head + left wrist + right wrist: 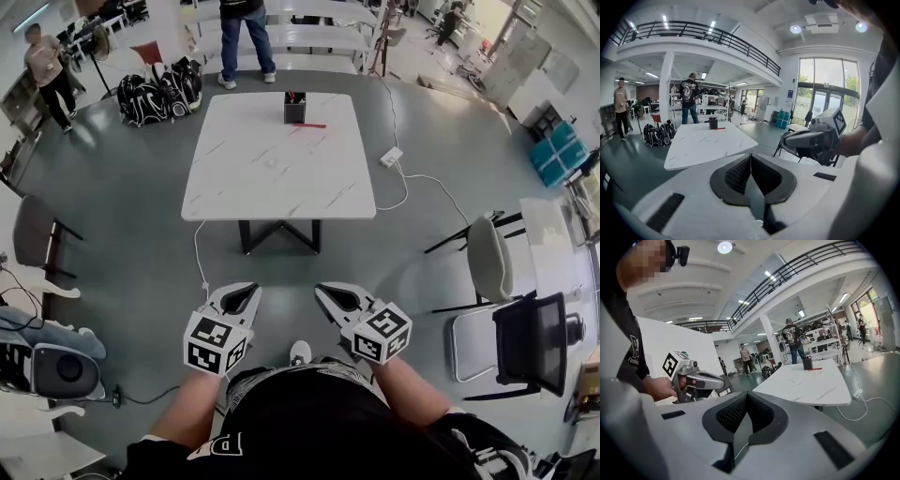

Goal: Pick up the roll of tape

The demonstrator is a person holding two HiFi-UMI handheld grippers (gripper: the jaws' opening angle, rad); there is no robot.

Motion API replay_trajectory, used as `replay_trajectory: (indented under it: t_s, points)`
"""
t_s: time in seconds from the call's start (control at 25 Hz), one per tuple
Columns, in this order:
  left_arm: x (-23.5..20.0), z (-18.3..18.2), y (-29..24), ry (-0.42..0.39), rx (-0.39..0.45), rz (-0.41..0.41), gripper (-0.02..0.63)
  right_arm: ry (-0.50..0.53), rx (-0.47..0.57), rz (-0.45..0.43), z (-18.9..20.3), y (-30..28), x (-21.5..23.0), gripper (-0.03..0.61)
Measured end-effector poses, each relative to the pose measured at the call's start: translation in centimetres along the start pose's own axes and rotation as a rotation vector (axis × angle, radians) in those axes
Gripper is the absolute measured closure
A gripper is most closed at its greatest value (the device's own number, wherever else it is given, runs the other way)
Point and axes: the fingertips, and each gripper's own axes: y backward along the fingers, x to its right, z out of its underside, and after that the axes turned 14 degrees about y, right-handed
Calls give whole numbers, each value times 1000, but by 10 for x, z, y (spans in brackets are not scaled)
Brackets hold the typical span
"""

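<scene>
A white marble-pattern table (281, 187) stands ahead of me on the grey floor. Near its middle lies a small pale ring (270, 161), probably the roll of tape, too small to make out. My left gripper (246, 292) and right gripper (322, 290) hang side by side close to my body, well short of the table's near edge. Both are shut with nothing between the jaws. The left gripper view shows its own closed jaws (750, 157) aimed at the table (701, 143), with the right gripper (786, 139) alongside. The right gripper view shows the same (746, 396).
A black pen holder (294, 107) and a red pen (309, 125) sit at the table's far end. A white cable and power strip (391, 157) lie on the floor at the right. Chairs (489, 258) stand right, another chair (33, 234) left, bags (159, 92) and people beyond.
</scene>
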Motion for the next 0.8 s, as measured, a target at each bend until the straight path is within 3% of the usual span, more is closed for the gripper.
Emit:
replay_trajectory:
  t_s: [0.8]
  points:
    - [-1,-30,-42,-5,-21,1,595,-8,0,-10,-2,-3,50,574]
